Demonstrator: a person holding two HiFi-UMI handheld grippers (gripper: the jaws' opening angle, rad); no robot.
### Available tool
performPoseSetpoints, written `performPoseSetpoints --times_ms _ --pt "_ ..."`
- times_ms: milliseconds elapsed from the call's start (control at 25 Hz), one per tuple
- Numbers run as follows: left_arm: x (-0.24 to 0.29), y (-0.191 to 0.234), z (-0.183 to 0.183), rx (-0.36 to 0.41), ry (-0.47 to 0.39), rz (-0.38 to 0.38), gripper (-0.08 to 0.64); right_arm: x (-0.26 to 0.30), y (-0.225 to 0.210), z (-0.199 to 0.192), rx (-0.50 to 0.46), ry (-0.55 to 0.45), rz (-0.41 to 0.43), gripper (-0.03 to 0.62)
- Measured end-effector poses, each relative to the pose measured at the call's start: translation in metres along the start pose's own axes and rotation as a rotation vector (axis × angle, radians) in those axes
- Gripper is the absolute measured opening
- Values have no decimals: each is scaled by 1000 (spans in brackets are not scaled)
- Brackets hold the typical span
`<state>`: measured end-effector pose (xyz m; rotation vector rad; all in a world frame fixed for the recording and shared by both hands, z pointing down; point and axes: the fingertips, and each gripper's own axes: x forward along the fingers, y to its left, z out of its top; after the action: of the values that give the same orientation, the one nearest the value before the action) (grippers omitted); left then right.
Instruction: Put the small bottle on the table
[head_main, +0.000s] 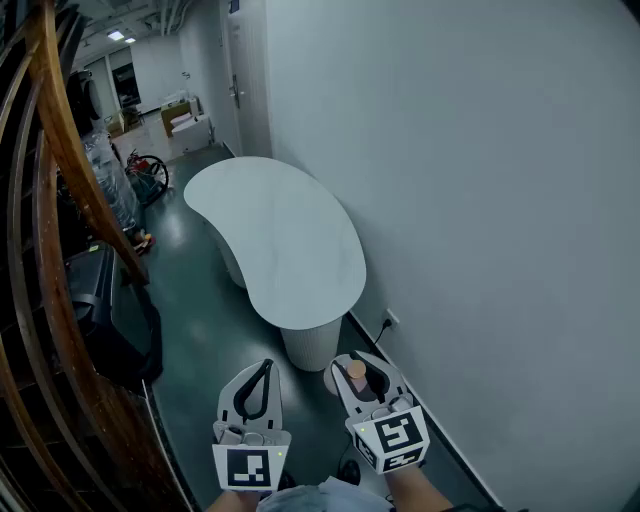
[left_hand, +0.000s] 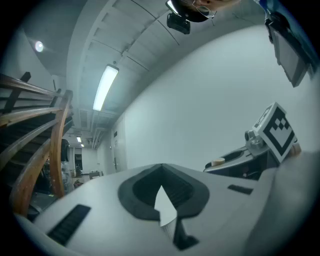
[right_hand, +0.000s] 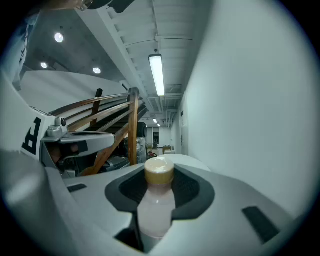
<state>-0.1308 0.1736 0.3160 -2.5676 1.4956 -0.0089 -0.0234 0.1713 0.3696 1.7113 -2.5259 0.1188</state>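
Note:
The small bottle (head_main: 356, 373), pale pink with a tan cap, stands between the jaws of my right gripper (head_main: 358, 360), which is shut on it. In the right gripper view the bottle (right_hand: 156, 210) rises upright out of the dark pads, cap (right_hand: 159, 170) on top. My left gripper (head_main: 266, 366) hangs beside it to the left, jaws together and empty; its own view shows the left gripper (left_hand: 162, 170) closed with only a thin sliver of light. Both hover low over the floor, short of the near end of the white curved table (head_main: 280, 240).
A white wall (head_main: 480, 200) runs along the right, with a socket (head_main: 392, 320) near the table's base (head_main: 308, 348). A wooden stair railing (head_main: 60, 200) and dark equipment (head_main: 110, 310) line the left. Dark green floor (head_main: 190, 330) lies between them.

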Motion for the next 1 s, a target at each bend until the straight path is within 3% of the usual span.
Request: performPoseSetpoints --times_ms 640,1000 --pt "3 -29 3 7 4 40 0 -17 -22 0 13 -21 41 120" --pt "3 -56 -5 16 47 101 0 -26 -51 -12 10 2 98 120"
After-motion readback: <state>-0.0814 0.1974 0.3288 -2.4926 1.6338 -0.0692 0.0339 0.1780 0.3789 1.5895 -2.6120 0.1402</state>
